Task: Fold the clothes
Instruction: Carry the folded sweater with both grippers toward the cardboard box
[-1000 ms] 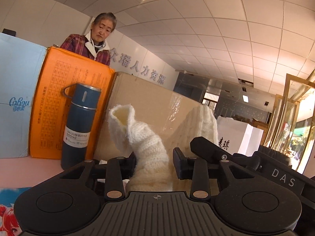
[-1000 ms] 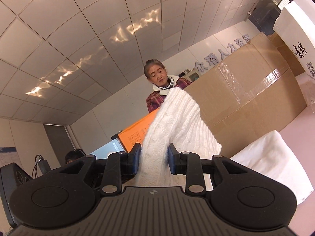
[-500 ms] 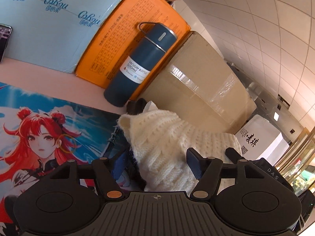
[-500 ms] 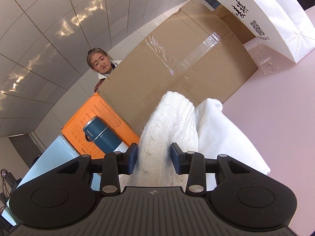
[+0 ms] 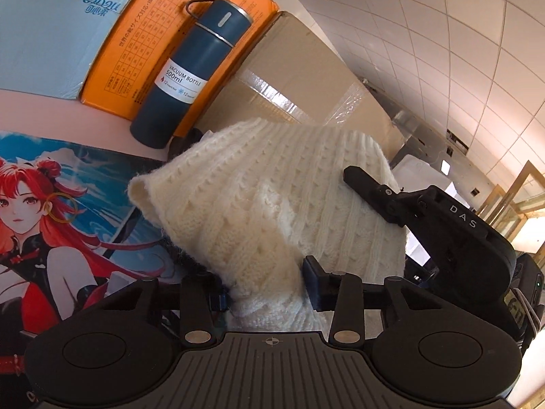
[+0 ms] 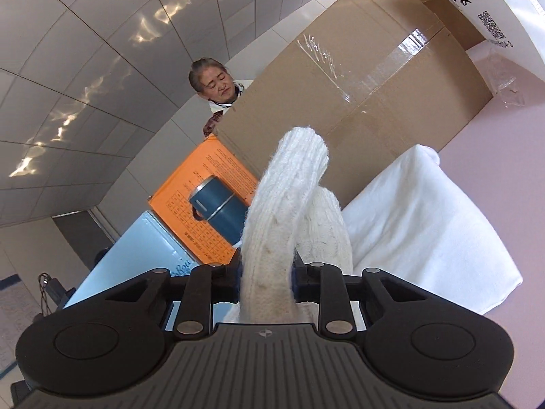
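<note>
Left gripper [image 5: 264,288], low centre of its view, has its jaws just closed onto a cream cable-knit sweater [image 5: 272,204] that bunches up mid-frame. Behind it, upper left, a dark blue vacuum bottle [image 5: 190,75] leans on an orange carton [image 5: 143,44]; an anime-print mat [image 5: 51,211] fills the left.

Right gripper [image 6: 266,279], bottom centre of its view, has likewise just clamped a fold of the sweater [image 6: 282,204] rising to mid-frame. A white folded cloth [image 6: 425,225] lies right, a brown cardboard box [image 6: 357,95] above.
</note>
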### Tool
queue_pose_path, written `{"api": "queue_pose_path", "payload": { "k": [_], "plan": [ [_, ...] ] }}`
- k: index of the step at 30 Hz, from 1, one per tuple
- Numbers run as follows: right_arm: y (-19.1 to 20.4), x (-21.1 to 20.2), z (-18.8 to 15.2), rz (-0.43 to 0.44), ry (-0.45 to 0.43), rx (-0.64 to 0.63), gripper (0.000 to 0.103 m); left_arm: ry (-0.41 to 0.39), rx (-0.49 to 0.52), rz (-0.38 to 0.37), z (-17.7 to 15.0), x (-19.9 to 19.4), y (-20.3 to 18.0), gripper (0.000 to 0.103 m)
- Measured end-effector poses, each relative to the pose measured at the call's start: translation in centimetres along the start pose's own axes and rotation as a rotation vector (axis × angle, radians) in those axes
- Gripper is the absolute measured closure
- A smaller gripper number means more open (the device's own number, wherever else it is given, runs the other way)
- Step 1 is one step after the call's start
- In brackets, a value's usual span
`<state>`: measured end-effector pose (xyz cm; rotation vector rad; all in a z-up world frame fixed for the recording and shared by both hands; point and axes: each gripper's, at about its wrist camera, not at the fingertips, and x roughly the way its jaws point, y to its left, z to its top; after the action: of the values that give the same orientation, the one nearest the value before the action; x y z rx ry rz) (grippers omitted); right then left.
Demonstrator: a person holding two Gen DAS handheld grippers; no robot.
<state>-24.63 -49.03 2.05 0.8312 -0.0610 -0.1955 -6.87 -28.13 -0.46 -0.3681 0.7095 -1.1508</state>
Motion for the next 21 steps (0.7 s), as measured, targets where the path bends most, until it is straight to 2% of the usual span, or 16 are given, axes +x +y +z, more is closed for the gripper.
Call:
{"api": "queue_pose_path", "payload": {
  "k": [3,8,10,12,14,17,20,21],
  "plan": [
    [0.6,0.1,0.6,0.116,-0.026,0.077,0.082,-0.07,0.082,-0.032,1.2,-0.9,-1.4,0.069],
    [0.1,-0.5,1.3,0.204,-0.264,0.202,0.082,-0.175,0.156,-0.054,3.6,-0.7,-3.8,0.069],
    [-0.5,-0.5,1.5,0.151,-0.346,0.209,0.082,-0.179,0.188,-0.042,4.3,0.2,-4.6,0.069],
    [-1.8,-0.1,1.5,0.056,-0.382,0.215,0.082,-0.167,0.196,-0.004,4.3,1.5,-4.8,0.069],
    [-3.5,0.4,1.2,-0.067,-0.386,0.225,0.082,-0.122,0.188,0.04,3.8,2.9,-4.5,0.068],
    [-6.1,0.6,0.5,-0.243,-0.358,0.248,0.083,-0.07,0.173,0.068,2.9,3.7,-3.4,0.067],
    [-6.6,0.3,0.4,-0.301,-0.349,0.252,0.08,-0.042,0.162,0.078,2.5,3.4,-2.5,0.059],
    [-6.3,0.2,0.2,-0.324,-0.35,0.235,0.072,-0.035,0.159,0.079,2.4,3.1,-2.3,0.058]
  ]
}}
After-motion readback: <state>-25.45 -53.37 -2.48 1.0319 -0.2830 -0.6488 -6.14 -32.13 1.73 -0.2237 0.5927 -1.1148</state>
